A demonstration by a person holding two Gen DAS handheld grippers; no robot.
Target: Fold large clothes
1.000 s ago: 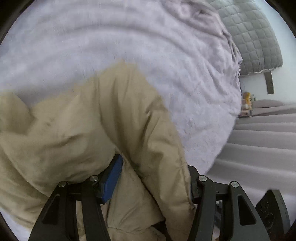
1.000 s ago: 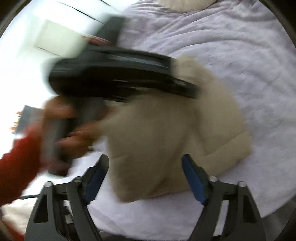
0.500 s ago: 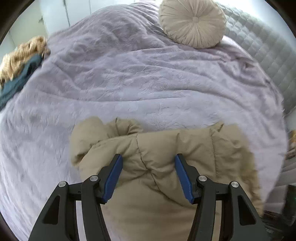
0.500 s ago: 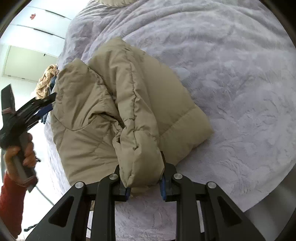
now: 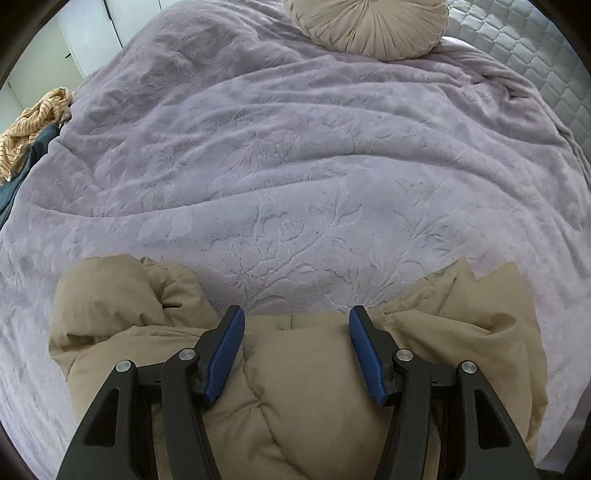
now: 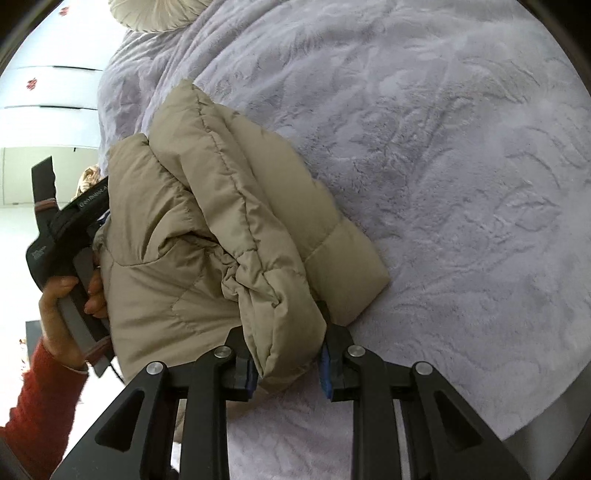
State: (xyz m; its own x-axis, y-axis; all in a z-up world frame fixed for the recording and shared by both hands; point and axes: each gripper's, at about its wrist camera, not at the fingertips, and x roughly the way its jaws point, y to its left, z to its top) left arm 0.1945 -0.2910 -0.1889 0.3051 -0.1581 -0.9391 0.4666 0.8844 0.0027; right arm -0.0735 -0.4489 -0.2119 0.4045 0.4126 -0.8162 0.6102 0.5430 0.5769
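Note:
A beige puffer jacket lies bundled on the lilac bed cover, near its front edge. My left gripper is open, its blue pads spread over the jacket's top fold, holding nothing. In the right wrist view the jacket is folded into a thick bundle. My right gripper is shut on a padded fold at the bundle's near end. The left gripper tool, held by a hand with a red sleeve, shows at the jacket's left side.
A round beige pleated cushion sits at the bed's far end by a grey quilted headboard. A striped orange garment on dark cloth lies at the bed's left edge. White cupboards stand beyond.
My left gripper has let go of the jacket and opened, drawing back over the fold. My right gripper has closed on the jacket's near fold and keeps hold, and the bundle has shifted slightly.

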